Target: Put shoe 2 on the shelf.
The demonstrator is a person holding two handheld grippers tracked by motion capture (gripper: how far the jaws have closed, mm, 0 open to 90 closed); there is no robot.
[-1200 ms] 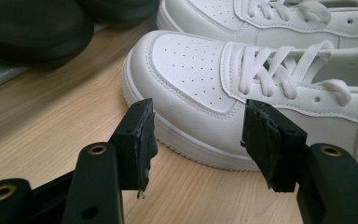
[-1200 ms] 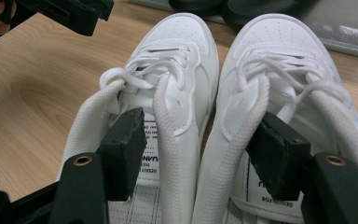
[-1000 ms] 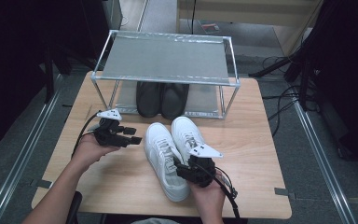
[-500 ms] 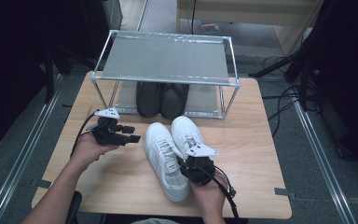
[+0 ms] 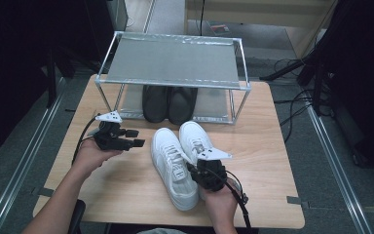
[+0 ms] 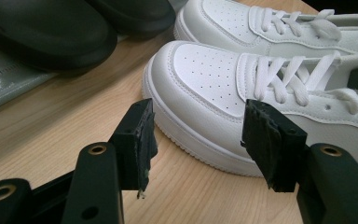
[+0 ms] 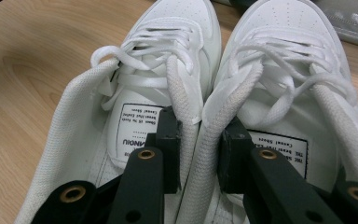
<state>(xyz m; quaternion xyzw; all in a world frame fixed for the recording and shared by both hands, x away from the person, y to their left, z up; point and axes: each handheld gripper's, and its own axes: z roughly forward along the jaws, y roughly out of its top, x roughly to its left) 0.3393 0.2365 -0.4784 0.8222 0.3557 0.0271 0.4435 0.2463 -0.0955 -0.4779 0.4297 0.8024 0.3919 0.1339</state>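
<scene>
A pair of white lace-up sneakers (image 5: 173,165) lies side by side mid-table, toes toward the rack. My right gripper (image 5: 205,173) is at their heel ends. In the right gripper view it (image 7: 200,149) has one jaw inside the left sneaker (image 7: 177,28) and one inside the right sneaker (image 7: 284,28), shut on the two inner collars pressed together. My left gripper (image 5: 136,138) hovers left of the toes, open. In the left gripper view its jaws (image 6: 198,140) frame the nearer sneaker's toe (image 6: 205,74) without touching it.
A metal two-tier rack (image 5: 175,61) stands at the table's far side. A pair of black shoes (image 5: 169,102) sits on its lower level, also seen as the black shoes (image 6: 51,32) just behind the sneakers. Bare wooden tabletop (image 5: 272,146) lies to the right.
My left gripper has drifted slightly toward the rack, staying open. The right gripper and the sneakers have hardly moved.
</scene>
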